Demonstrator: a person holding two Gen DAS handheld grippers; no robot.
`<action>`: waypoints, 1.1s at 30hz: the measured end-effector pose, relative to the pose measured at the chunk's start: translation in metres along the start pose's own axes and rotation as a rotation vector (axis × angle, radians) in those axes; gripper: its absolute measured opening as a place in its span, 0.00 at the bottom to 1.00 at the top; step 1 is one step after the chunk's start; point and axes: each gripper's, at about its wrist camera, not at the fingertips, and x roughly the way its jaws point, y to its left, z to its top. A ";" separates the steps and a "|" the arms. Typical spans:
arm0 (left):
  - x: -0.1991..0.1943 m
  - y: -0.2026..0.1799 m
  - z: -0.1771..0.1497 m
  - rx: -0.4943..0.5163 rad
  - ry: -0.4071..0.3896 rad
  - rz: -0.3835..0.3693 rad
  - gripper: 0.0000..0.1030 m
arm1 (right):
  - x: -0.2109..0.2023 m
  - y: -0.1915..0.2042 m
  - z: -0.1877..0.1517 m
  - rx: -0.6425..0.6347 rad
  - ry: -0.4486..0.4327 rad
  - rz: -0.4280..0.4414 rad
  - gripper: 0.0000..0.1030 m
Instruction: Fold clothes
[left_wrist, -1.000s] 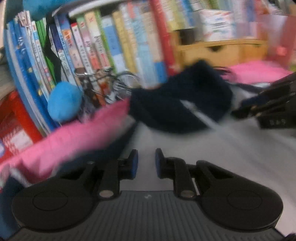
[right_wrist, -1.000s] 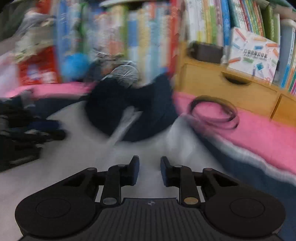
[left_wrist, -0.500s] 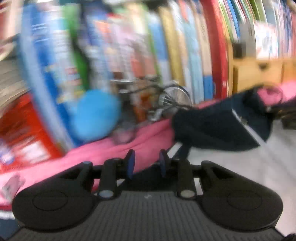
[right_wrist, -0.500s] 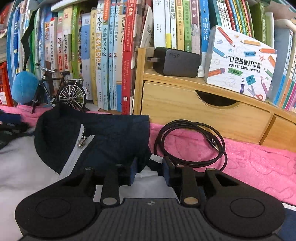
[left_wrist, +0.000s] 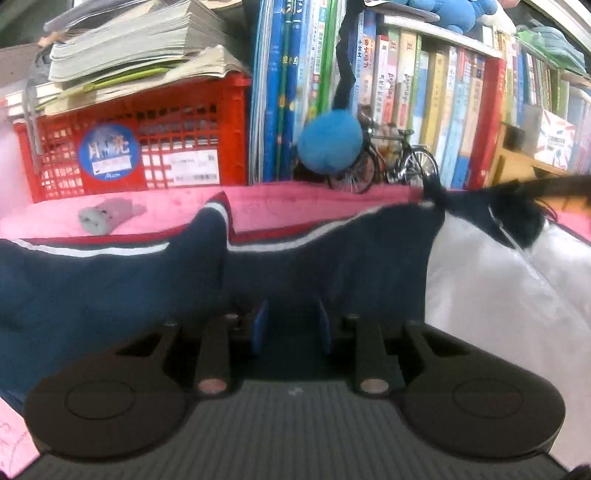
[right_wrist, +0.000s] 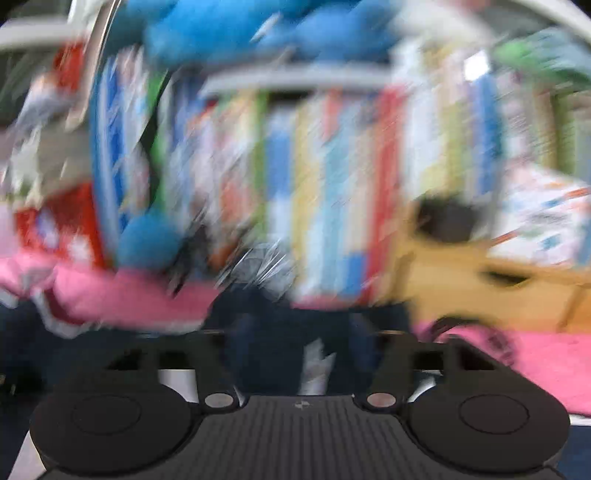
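Bookshelf (left_wrist: 424, 92) fills the top of the left wrist view, packed with upright books, shelf edge along upper right. Red crate (left_wrist: 147, 147) sits upper left of that view, a stack of papers on top. Pink cover (left_wrist: 303, 206) runs as a band across mid frame below both. Garment (left_wrist: 129, 288), navy with red and white trim and a white panel at right, spreads over the lower middle of the frame, lying on the pink cover and reaching down to the tool; in the right wrist view the same garment (right_wrist: 280, 332) is a dark blurred patch at lower centre. Left gripper (left_wrist: 291, 328) at bottom centre, jaws opening, navy cloth in the gap between the blue pads (left_wrist: 261, 328); pads look apart from it, not pressing. Right gripper (right_wrist: 295, 354) at bottom centre of its own heavily blurred view, jaws opening and wide, navy and white cloth seen between the fingers, no grip visible. Blue plush ball (left_wrist: 330, 144) and small model bicycle (left_wrist: 391, 162) stand mid frame against the books, just behind the pink cover. Small grey toy (left_wrist: 107, 218) lies on the pink cover at left.
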 end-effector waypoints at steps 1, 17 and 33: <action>0.000 0.004 0.001 -0.021 0.000 -0.019 0.30 | 0.012 0.009 -0.002 -0.020 0.059 0.049 0.34; 0.001 0.016 0.001 -0.077 -0.003 -0.084 0.31 | 0.076 0.030 0.034 -0.085 0.021 0.021 0.58; 0.001 0.017 0.001 -0.082 -0.005 -0.094 0.32 | 0.054 0.028 0.046 -0.078 -0.192 -0.051 0.48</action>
